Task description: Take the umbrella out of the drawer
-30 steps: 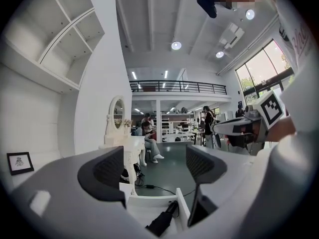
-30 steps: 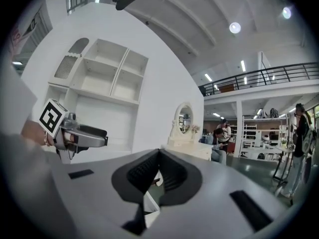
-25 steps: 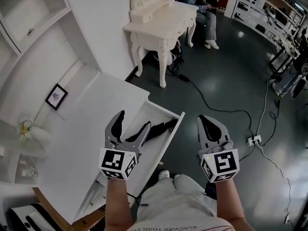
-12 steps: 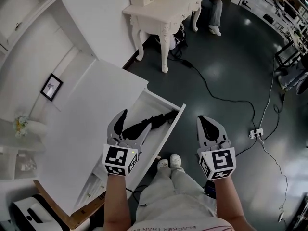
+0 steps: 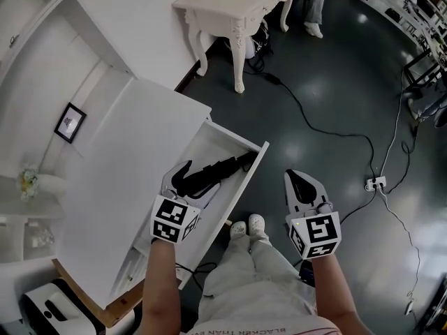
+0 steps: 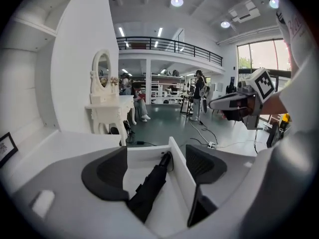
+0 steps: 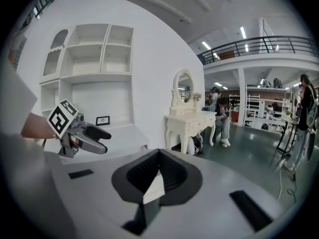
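Directly under left hand-held gripper (image 5: 187, 181), umbrella (image 5: 218, 169)

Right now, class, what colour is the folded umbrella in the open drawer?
Black. The umbrella shows best in the left gripper view.

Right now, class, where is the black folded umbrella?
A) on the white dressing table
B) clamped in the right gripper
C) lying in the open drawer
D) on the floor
C: the umbrella lies inside the open drawer, seen between the parted jaws of the left gripper.
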Available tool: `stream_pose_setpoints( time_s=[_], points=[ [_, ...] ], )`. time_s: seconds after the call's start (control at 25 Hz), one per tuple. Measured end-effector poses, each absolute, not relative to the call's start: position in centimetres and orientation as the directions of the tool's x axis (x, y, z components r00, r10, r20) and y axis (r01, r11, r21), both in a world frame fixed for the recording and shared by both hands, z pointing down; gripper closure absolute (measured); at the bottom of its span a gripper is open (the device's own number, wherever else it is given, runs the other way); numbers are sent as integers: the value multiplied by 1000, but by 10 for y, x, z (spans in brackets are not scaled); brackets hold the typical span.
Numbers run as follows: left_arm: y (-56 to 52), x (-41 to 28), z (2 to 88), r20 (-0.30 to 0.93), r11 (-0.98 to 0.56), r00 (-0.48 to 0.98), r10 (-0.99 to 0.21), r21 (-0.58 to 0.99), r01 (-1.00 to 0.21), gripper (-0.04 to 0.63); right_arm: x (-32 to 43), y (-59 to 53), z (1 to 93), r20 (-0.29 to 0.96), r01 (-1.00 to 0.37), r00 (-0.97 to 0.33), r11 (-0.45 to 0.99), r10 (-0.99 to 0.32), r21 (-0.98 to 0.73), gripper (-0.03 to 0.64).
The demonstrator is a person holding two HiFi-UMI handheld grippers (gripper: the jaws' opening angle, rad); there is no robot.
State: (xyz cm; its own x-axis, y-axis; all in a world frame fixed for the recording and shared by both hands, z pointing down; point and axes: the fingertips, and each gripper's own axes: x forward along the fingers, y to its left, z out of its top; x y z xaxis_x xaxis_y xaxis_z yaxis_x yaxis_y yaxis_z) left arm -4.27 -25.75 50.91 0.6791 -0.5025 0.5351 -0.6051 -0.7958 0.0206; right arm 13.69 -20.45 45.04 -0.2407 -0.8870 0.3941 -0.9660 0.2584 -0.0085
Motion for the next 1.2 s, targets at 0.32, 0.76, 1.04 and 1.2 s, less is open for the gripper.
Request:
stream_pose_setpoints(
  time_s=[0.32, 0.76, 1.04, 1.2],
  points=[
    [-262, -36, 561, 676, -874, 654, -340, 28, -484, 221, 131, -206, 481, 452, -960, -267, 278, -851, -44, 612],
    [-268, -33, 652, 831, -929, 546, -107, 112, -352, 221, 126, -219, 518, 523, -952, -287, 301, -803, -60, 612],
    [-263, -35, 700, 909, -956, 417, -13, 110, -270, 221, 131, -221, 536, 552, -955, -278, 288, -787, -69, 612],
    [-262, -36, 717, 930, -964, 367, 25, 120, -237, 219, 133, -219, 545, 570, -956, -274, 285, -775, -72, 612]
  ],
)
